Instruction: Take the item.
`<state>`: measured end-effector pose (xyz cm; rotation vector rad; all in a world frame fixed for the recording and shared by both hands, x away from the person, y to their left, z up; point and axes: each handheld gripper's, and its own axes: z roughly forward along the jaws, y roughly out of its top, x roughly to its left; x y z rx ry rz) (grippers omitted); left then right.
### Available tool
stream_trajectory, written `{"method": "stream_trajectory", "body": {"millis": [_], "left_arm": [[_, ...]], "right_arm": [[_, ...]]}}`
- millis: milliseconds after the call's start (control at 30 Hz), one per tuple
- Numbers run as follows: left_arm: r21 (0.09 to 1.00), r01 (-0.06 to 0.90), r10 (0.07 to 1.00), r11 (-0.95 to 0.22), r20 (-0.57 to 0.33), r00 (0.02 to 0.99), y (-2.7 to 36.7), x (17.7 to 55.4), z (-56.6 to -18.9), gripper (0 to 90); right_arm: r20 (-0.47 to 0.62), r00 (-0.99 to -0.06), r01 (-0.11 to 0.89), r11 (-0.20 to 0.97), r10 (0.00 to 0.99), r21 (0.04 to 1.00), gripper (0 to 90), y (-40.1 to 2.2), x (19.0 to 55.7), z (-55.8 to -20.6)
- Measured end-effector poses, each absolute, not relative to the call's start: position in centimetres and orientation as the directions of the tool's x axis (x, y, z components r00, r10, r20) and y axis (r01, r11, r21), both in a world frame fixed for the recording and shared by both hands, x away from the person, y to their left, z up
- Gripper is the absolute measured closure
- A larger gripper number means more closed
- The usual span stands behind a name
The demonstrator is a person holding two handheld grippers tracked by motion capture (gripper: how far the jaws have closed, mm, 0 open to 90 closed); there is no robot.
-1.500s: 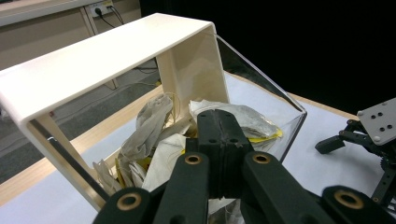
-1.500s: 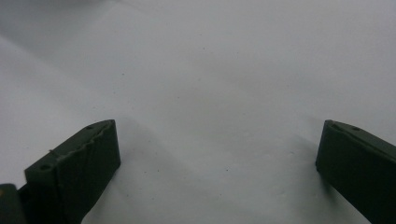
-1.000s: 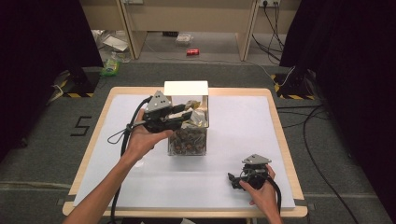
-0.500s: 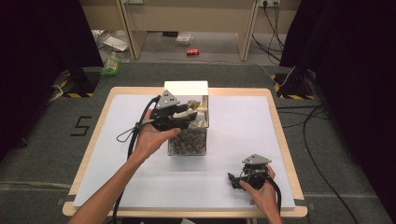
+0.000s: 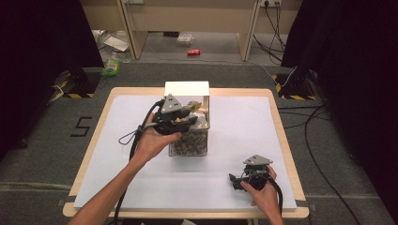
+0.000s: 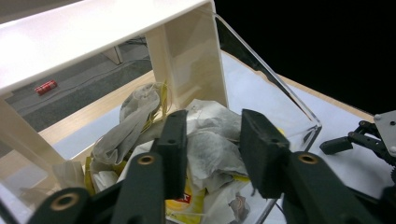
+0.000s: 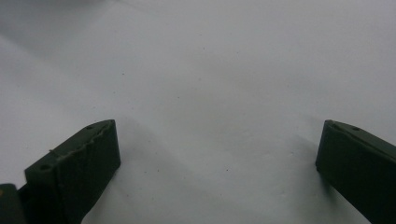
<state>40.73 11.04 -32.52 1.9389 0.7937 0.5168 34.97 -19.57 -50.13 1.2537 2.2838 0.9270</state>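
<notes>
A clear plastic box (image 5: 205, 137) with a white back and top stands mid-table, piled with used tea bags (image 6: 140, 107) over dark small pieces. My left gripper (image 5: 193, 115) hovers at the box's open top, coming in from its left side. In the left gripper view its jaws (image 6: 210, 140) have just been closing and stand partly apart over a crumpled grey tea bag (image 6: 212, 135). I see no pad pressing on it. My right gripper (image 5: 236, 181) rests on the white table cover near the front right, and its jaws (image 7: 217, 154) are wide open with nothing between them.
The white cover (image 5: 244, 122) spreads over the wooden table (image 5: 277, 101). The box's clear wall (image 6: 261, 65) and white top panel (image 6: 93, 32) rise around the tea bags. Cables trail from both grippers. A red can (image 5: 193, 52) lies on the floor beyond.
The left gripper has shifted slightly rightward and up over the box's open top. The right gripper has kept still.
</notes>
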Motion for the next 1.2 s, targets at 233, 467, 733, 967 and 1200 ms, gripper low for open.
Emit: {"method": "stream_trajectory", "body": {"millis": [233,467,733,967,1200], "left_arm": [[0.881,0.277,0.693,-0.385,0.078,0.717,10.6,40.5,-32.8,81.2],[0.904,0.249,0.677,-0.348,0.059,0.734,11.2,40.1,-31.9,82.5],[0.923,0.217,0.682,-0.317,0.063,0.729,12.4,39.6,-30.5,82.3],[0.938,0.21,0.684,-0.276,0.038,0.729,13.5,39.6,-29.4,82.3],[0.948,0.201,0.685,-0.247,0.025,0.728,14.6,39.5,-28.1,82.2]], "right_arm": [[-0.01,-0.533,0.6,0.386,0.846,0.701,0.4,-19.6,35.0,-50.1],[-0.01,-0.533,0.6,0.386,0.846,0.701,0.4,-19.6,35.0,-50.1],[-0.01,-0.533,0.6,0.386,0.846,0.701,0.4,-19.6,35.0,-50.1],[-0.01,-0.533,0.6,0.386,0.846,0.701,0.4,-19.6,35.0,-50.1],[-0.01,-0.533,0.6,0.387,0.846,0.701,0.4,-19.6,35.0,-50.1]]}}
